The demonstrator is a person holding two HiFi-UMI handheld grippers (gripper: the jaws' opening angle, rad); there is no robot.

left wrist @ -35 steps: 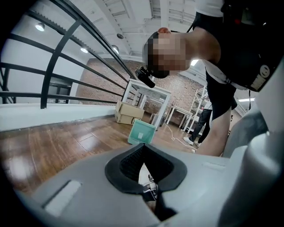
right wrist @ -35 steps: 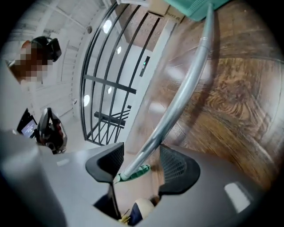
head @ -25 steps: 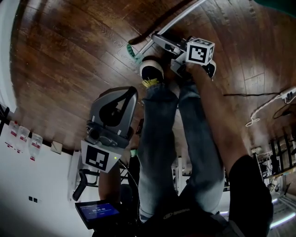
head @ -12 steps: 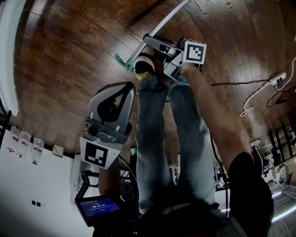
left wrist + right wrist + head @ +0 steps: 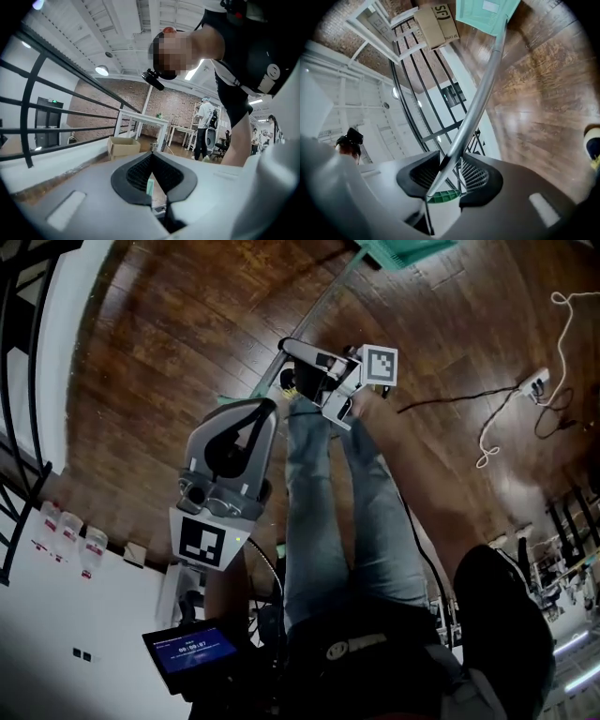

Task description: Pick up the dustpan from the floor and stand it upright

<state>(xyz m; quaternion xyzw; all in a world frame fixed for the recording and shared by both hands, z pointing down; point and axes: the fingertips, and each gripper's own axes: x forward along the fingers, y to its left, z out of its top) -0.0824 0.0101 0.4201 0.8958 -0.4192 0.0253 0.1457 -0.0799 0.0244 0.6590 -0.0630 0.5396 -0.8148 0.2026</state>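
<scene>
Right claw (image 5: 449, 158), just loosened slightly, grips the dustpan handle (image 5: 480, 93), railing (image 5: 441, 131) and cardboard box (image 5: 436, 26) beyond; left claw (image 5: 152, 155) closed, empty.

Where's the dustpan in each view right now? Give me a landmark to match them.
Head view: dustpan at the top edge, teal pan right of centre, handle slanting down-left.
Left gripper view: not clearly in it; only a teal sliver low centre.
Right gripper view: dustpan pan at top centre, handle running down to bottom centre.
Shared landmark: the black railing, in all three.
</scene>
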